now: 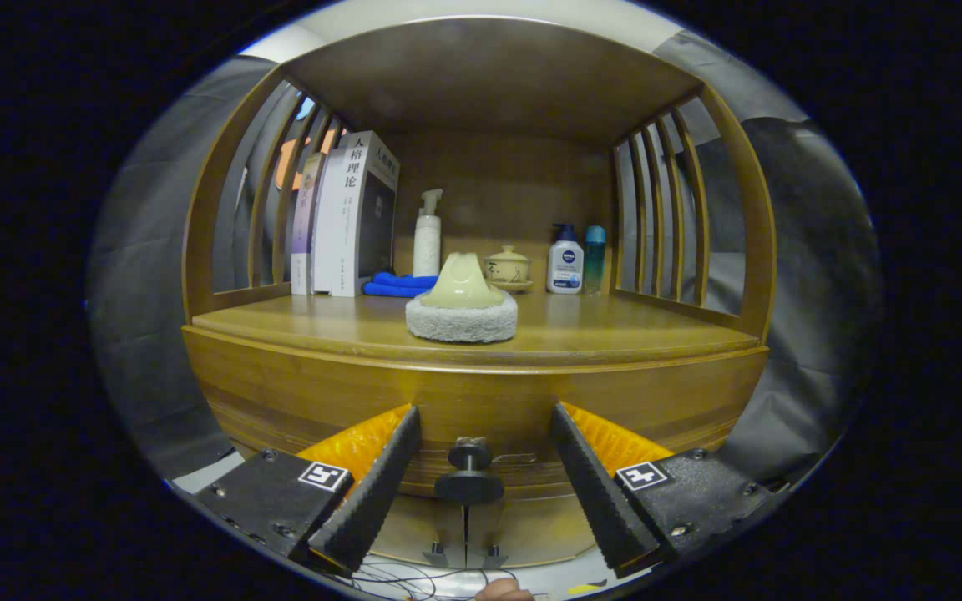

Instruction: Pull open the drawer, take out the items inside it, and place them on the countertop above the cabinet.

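Now gripper (485,484) wide, straddling knob (469,476).

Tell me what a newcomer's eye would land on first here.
The pale scrubber stands alone at the front of the countertop, ahead of the books and bottles along the back. Below, the drawer knob sits between the fingers of the open gripper, untouched.
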The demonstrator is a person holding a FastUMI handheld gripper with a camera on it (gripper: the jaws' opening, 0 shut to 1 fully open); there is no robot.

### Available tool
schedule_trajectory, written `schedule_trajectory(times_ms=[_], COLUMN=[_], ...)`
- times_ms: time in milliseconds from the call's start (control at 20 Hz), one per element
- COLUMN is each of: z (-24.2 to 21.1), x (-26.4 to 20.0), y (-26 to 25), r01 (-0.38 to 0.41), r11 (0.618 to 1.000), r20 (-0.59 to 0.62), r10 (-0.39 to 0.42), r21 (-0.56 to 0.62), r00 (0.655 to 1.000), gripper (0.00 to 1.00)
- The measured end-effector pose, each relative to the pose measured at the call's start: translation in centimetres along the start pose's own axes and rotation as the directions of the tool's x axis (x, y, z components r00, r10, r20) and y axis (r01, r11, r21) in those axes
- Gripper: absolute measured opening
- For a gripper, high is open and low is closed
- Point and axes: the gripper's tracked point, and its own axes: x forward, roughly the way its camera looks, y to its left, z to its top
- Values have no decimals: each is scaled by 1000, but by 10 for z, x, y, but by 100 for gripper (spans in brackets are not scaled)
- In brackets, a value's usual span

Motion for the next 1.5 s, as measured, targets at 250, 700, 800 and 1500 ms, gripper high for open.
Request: schedule_trajectory(times_ms=[250, 700, 800, 1500], z=[0, 19, 29, 44], x=[-1, -35, -58, -181], y=[0, -14, -16, -79], r01=[-1, -51, -76, -151], r11=[1000, 996, 996, 988], r20=[0, 21, 39, 118], r10=[1, 50, 74, 145], r21=[-3, 71, 56, 39], r00=[1000, 999, 997, 982], gripper=[100, 100, 100, 100])
